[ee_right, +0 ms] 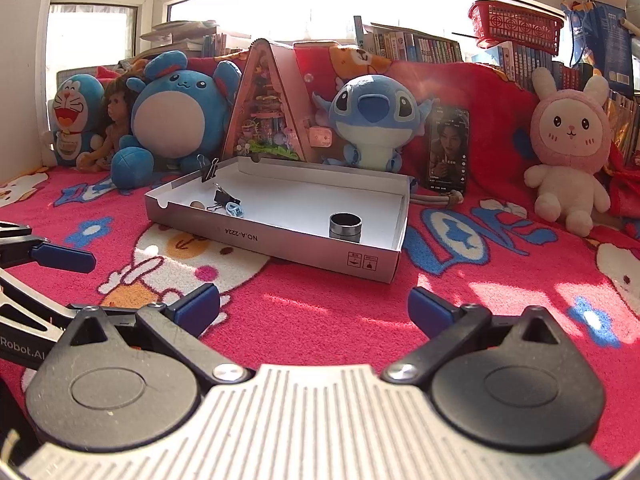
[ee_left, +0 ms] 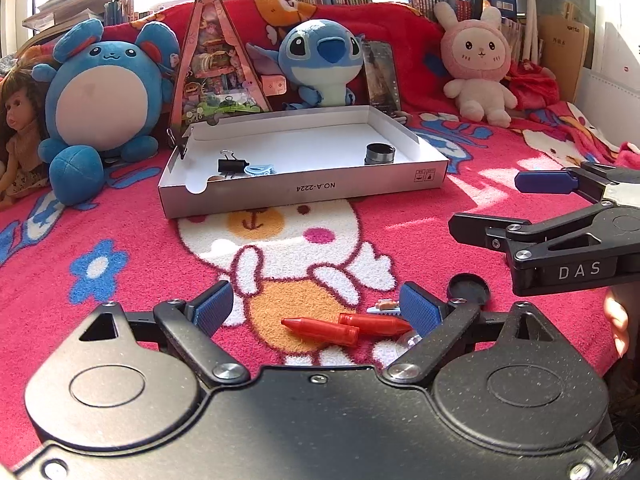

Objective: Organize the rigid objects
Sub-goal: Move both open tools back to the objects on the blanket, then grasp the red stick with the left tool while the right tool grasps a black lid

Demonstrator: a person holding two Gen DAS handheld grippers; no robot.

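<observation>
A shallow white cardboard box (ee_left: 304, 192) (ee_right: 276, 236) lies open on the red blanket. Inside it are a black binder clip (ee_left: 232, 166) (ee_right: 222, 199), a light blue clip (ee_left: 260, 170) (ee_right: 235, 210) and a dark metal ring (ee_left: 379, 153) (ee_right: 345, 227). My left gripper (ee_left: 316, 314) is open, low over two red crayons (ee_left: 320, 331) that lie between its blue pads. A small orange-topped piece (ee_left: 386, 306), a black round cap (ee_left: 469, 285) and a clear item (ee_left: 412, 340) sit by its right finger. My right gripper (ee_right: 314, 306) is open over bare blanket with nothing between its fingers.
Plush toys, a doll (ee_left: 18, 136), a triangular miniature house (ee_left: 216, 64) and a propped phone (ee_left: 382, 76) line the back behind the box. Another binder clip (ee_right: 210, 170) grips the box's far left wall. Bookshelves and a red basket (ee_right: 516, 26) stand behind.
</observation>
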